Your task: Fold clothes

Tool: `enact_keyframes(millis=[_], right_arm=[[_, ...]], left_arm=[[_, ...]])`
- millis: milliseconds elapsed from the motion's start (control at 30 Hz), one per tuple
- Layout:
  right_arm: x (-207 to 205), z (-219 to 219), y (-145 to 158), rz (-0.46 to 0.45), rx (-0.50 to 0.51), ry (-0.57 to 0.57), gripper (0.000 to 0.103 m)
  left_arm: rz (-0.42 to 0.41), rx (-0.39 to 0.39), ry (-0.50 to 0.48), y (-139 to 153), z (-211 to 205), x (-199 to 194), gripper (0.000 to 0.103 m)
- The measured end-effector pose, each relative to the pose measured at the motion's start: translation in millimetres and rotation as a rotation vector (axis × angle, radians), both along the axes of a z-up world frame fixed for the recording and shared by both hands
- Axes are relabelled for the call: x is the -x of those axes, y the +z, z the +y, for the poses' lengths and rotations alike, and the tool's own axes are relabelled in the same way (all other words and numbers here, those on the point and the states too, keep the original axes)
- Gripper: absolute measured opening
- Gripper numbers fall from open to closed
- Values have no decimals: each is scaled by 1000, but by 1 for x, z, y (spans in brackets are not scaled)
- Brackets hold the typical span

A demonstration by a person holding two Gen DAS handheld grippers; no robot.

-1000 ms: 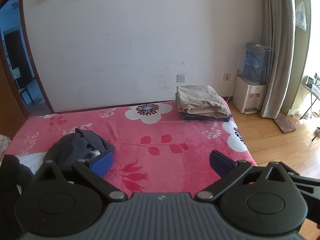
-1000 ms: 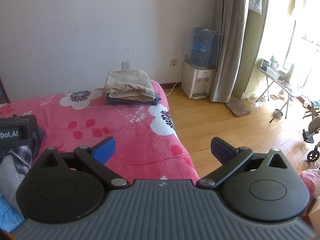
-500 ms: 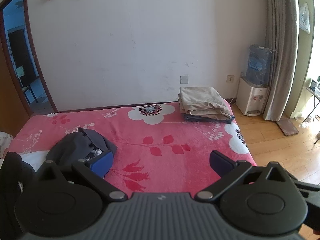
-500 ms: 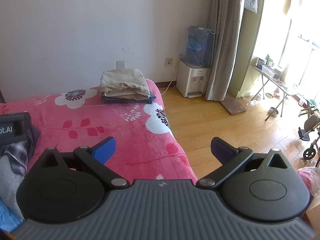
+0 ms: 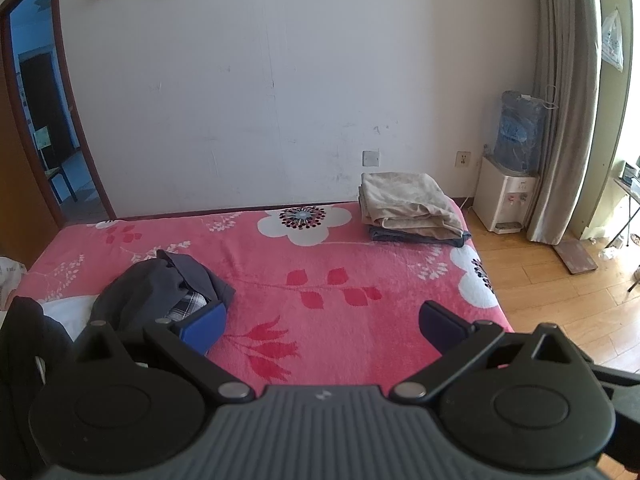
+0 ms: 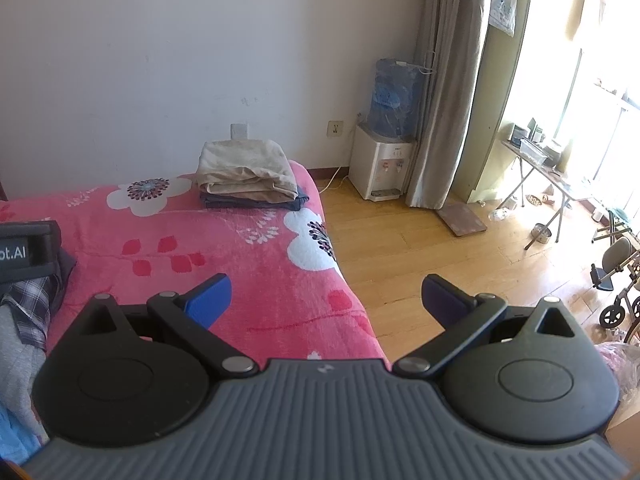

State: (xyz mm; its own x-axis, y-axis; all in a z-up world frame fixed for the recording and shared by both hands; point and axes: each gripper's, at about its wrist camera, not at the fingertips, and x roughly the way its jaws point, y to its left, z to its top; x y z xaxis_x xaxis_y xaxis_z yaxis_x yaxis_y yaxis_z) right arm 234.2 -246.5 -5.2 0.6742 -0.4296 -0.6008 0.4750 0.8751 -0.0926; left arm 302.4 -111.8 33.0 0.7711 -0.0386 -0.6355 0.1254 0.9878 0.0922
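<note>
A crumpled dark grey garment [image 5: 160, 292] with a plaid piece inside lies on the pink floral bed [image 5: 320, 280] at the near left. A folded stack, beige cloth [image 5: 408, 204] over a blue piece, sits at the far right corner; it also shows in the right wrist view [image 6: 248, 172]. My left gripper [image 5: 320, 328] is open and empty, held above the bed, its blue finger close to the grey garment. My right gripper [image 6: 326, 300] is open and empty over the bed's right edge. The left gripper's body [image 6: 28, 248] shows at the right wrist view's left edge, above more unfolded clothes [image 6: 24, 320].
A white wall stands behind the bed. A water dispenser [image 5: 508, 192] and a grey curtain [image 5: 568, 100] stand to the right on the wooden floor [image 6: 440, 260]. A doorway [image 5: 40, 128] opens at the left. A folding table [image 6: 540, 160] and a wheelchair [image 6: 620, 280] are far right.
Both grippers have drawn back and risen a little, so the bed and the folded stack look smaller and farther away. Both stay open and empty.
</note>
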Motion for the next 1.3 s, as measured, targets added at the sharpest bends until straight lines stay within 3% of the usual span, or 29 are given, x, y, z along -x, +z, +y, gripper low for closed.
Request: enact_keyframes(millis=[1300], right_arm=[[1,2,-11,21,-26,-15,102]], left_arm=[[33,3,5,-17,6,0,103]])
